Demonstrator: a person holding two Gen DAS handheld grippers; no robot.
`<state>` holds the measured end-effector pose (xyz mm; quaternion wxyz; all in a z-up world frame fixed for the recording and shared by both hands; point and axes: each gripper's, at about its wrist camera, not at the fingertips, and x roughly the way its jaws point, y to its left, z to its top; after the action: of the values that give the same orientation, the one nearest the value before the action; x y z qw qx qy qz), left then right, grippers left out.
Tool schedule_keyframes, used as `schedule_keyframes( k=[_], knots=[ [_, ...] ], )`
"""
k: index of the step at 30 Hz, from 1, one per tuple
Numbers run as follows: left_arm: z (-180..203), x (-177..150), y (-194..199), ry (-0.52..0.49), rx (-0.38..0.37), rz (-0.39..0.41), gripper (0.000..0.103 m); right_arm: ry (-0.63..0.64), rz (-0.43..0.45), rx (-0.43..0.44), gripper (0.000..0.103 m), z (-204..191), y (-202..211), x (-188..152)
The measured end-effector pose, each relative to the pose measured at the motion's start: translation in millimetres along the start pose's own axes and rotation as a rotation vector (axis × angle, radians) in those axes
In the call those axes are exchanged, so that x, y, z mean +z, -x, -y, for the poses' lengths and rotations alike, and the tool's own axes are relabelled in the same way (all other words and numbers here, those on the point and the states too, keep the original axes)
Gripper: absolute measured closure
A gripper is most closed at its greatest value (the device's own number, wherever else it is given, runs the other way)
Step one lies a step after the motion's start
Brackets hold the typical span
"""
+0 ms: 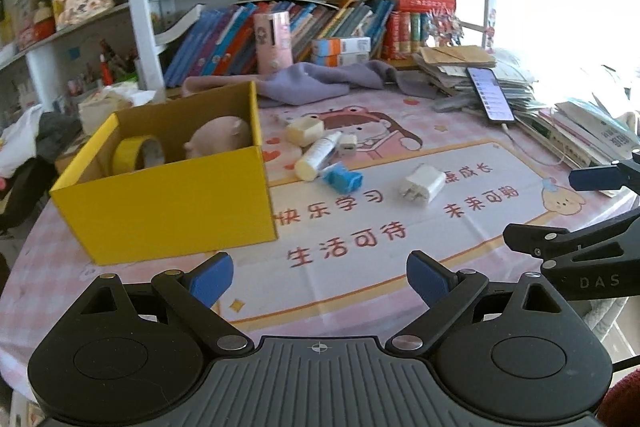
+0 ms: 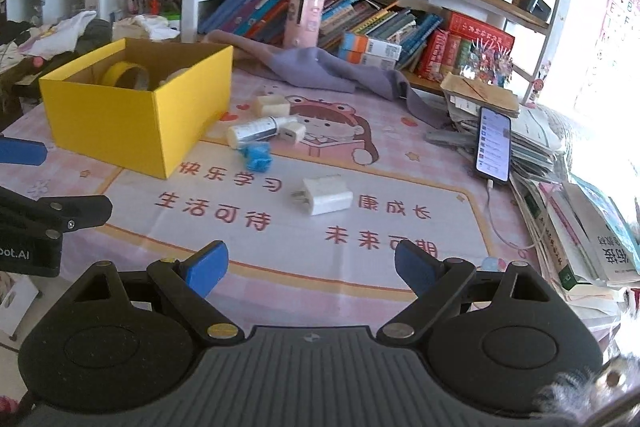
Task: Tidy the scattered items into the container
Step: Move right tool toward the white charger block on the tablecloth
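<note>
Two grippers sit low at the near edge of the table, side by side. The left gripper (image 1: 319,277) has its blue fingers (image 1: 211,279) spread wide apart, and nothing is between them. The right gripper (image 2: 311,269) is spread wide too, and it holds nothing. Both hang over a pink table mat (image 2: 280,267) with red writing and a cartoon girl on it. A little farther in, a white charger plug (image 2: 325,195) lies flat on the mat, all by itself. Past it is a small blue thing (image 2: 257,154), and just behind that a white tube (image 2: 253,132) lies on its side. A small white cube plug (image 2: 291,132) touches the tube's far end, and a cream little box (image 2: 273,104) sits just behind them. To the left of this bunch stands the yellow box (image 1: 172,199), open on top. Inside it are a roll of yellow tape (image 1: 136,153) and a pink piggy toy (image 1: 220,143), next to each other. Behind the mat a purple cloth (image 2: 320,67) is bunched up. On the right a phone (image 2: 494,145) with a lit screen leans on a pile of papers (image 2: 532,135). Farthest back are shelves full of books (image 2: 320,7).
</note>
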<state>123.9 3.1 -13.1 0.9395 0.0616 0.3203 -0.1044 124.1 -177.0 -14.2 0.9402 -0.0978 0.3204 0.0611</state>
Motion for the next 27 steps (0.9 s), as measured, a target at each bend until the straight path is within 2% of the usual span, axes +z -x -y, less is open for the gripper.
schedule_keyframes(
  k=[13,27],
  knots=[
    [20,14,-31,-0.022,-0.042,-0.018,0.007,0.007,-0.039,0.002,0.012,24,-28,10],
    [34,34,-78,0.053,-0.005,-0.077,0.007,0.079,-0.123,0.091,0.012,53,-82,32]
  ],
)
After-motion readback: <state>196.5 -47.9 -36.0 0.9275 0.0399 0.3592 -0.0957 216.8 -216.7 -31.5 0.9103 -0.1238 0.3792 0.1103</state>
